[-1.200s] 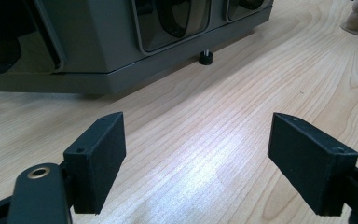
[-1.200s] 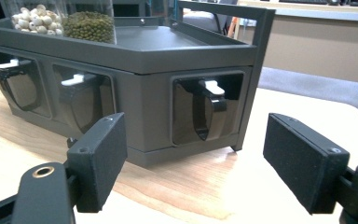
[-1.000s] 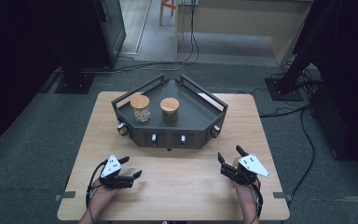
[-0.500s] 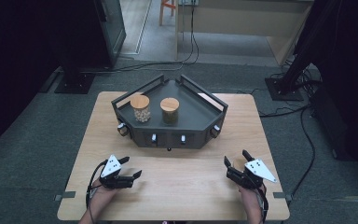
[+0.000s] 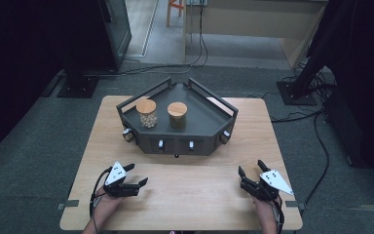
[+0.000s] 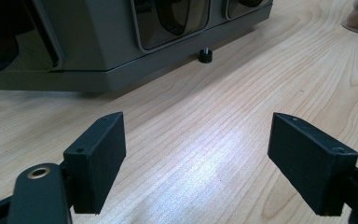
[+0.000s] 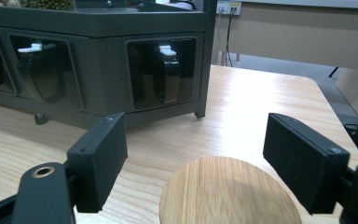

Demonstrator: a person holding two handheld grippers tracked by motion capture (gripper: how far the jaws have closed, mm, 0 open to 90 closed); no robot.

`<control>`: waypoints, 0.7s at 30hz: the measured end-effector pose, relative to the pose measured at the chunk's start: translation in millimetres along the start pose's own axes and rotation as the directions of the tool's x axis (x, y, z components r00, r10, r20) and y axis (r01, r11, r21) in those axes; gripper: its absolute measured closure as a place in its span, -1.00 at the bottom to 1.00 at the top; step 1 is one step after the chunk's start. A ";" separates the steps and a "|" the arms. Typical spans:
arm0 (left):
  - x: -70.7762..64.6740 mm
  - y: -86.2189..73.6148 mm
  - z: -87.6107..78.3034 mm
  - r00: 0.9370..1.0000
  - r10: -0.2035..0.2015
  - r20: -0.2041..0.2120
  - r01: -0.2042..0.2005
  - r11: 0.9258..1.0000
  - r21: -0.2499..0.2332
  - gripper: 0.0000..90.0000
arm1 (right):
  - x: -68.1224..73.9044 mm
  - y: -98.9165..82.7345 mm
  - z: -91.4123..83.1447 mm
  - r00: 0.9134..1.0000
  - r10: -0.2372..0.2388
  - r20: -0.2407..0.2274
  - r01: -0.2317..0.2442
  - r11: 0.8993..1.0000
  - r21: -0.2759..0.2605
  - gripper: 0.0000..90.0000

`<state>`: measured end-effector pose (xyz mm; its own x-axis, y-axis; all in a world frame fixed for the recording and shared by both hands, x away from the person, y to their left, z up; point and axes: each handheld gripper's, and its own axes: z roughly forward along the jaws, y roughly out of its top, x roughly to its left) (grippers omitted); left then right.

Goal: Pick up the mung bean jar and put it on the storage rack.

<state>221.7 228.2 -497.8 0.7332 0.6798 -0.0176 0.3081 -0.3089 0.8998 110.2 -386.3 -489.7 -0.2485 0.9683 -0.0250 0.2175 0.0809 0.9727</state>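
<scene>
**A:** High view first, left to right. What lies on the table (image 5: 185, 187)?

**B:** Near the front left edge, the left gripper (image 5: 137, 175) rests low over bare wood, its jaws spread wide with nothing between them. Behind it, in the middle of the table, stands a dark grey tray (image 5: 202, 114) with angled walls. Two jars with wooden lids stand in it side by side: the left jar (image 5: 146, 112) holds pale round pieces, the right jar (image 5: 177, 115) holds something dark green. Near the front right edge sits the right gripper (image 5: 251, 168), jaws also wide apart.

**A:** And close up?

**B:** In the left gripper view, only the light table lies between the jaws, with the tray's front ahead. In the right gripper view, a round wooden disc (image 7: 228, 191) lies on the table between the open jaws, untouched by either.
</scene>
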 end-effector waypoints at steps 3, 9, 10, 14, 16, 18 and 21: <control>0.1 -0.1 -0.1 1.000 -0.001 -0.001 0.001 1.000 0.000 -0.58 | -0.4 -1.0 -1.7 1.000 -0.003 0.004 0.003 1.000 -0.001 -0.52; -0.2 0.4 0.4 1.000 0.002 0.001 -0.002 1.000 0.003 -0.58 | -2.7 -2.1 -6.4 1.000 -0.001 0.017 0.001 1.000 -0.001 -0.52; -0.2 0.4 0.4 1.000 0.002 0.001 -0.002 1.000 0.003 -0.58 | -3.4 -2.4 -7.3 1.000 0.001 0.020 0.000 1.000 -0.002 -0.52; 0.0 0.4 0.4 1.000 0.002 0.001 -0.002 1.000 0.003 -0.58 | -4.5 -3.3 -9.5 1.000 -0.001 0.028 0.001 1.000 0.002 -0.52; -0.3 0.4 0.5 1.000 0.001 0.002 -0.001 1.000 0.003 -0.58 | -4.2 -4.0 -10.0 0.999 -0.006 0.032 0.006 1.000 0.008 -0.52; -0.6 0.5 0.5 1.000 0.002 0.002 -0.002 1.000 0.004 -0.58 | -3.7 -4.9 -10.2 0.999 -0.011 0.033 0.010 1.000 0.016 -0.52; -0.4 0.4 0.5 1.000 0.002 0.002 -0.002 1.000 0.004 -0.58 | -3.3 -7.4 -10.0 0.999 -0.017 0.034 0.016 0.999 0.028 -0.52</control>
<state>221.9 227.5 -497.6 0.7347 0.6782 -0.0169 0.3093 -0.3127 0.8981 100.0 -392.4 -494.6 -0.2195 0.9744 -0.0490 0.2398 0.1025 0.9654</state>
